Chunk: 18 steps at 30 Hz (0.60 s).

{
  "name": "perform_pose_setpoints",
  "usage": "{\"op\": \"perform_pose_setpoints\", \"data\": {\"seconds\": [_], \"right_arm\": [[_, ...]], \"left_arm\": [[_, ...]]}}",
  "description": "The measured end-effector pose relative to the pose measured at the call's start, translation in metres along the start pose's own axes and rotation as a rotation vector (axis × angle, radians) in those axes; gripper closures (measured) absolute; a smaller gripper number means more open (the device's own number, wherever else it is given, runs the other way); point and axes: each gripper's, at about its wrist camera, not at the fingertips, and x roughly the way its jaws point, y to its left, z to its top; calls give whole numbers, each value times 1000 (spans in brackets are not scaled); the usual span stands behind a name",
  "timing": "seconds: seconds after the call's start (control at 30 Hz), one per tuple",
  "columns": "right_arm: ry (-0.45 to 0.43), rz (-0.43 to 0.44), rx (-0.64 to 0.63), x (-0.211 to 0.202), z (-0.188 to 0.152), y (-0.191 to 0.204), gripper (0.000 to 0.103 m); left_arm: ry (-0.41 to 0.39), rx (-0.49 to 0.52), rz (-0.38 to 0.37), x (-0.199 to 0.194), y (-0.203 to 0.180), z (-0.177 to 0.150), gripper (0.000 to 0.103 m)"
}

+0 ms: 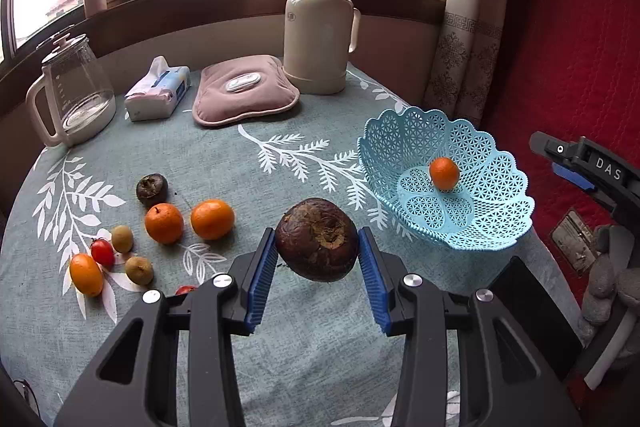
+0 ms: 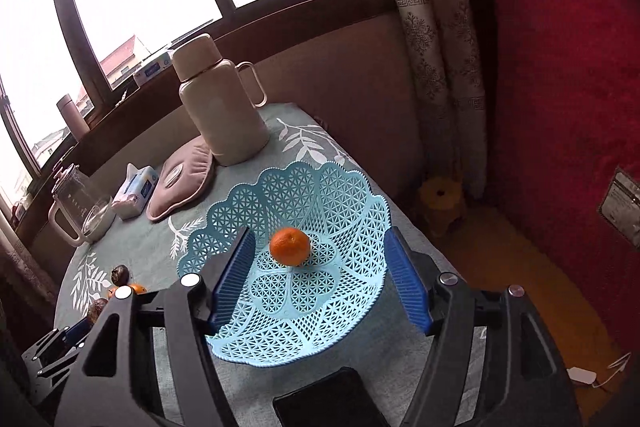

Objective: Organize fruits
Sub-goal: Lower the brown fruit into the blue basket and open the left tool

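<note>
Slippage threatens: left gripper (image 1: 318,259) pinches the round dark fruit (image 1: 317,239) at centre frame; right gripper (image 2: 316,279), spread, crowds the basket (image 2: 352,195).

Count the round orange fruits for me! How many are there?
3. One orange sits in the blue basket. Two more, and, lie side by side on the tablecloth. The gripper may hide others.
</note>
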Motion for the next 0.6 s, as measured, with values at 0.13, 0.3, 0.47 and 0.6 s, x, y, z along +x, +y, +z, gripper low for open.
{"op": "perform_pose_setpoints", "data": {"seconds": [0.13,0.3,0.47,0.6], "right_arm": [[-44,-16,9,-7,8,-6,32],[-48,-25,48,-8,12,-20,28],[-39,-18,69,-7,13,-25,26],[-38,-14,62,-6,12,-23,24]], "left_arm": [[26,21,-37,17,-20,8,61],[44,41,-75,35,-45,17,61],[56,70,-109,51,-65,23,61],[44,76,-126,54,-71,24,60]]}}
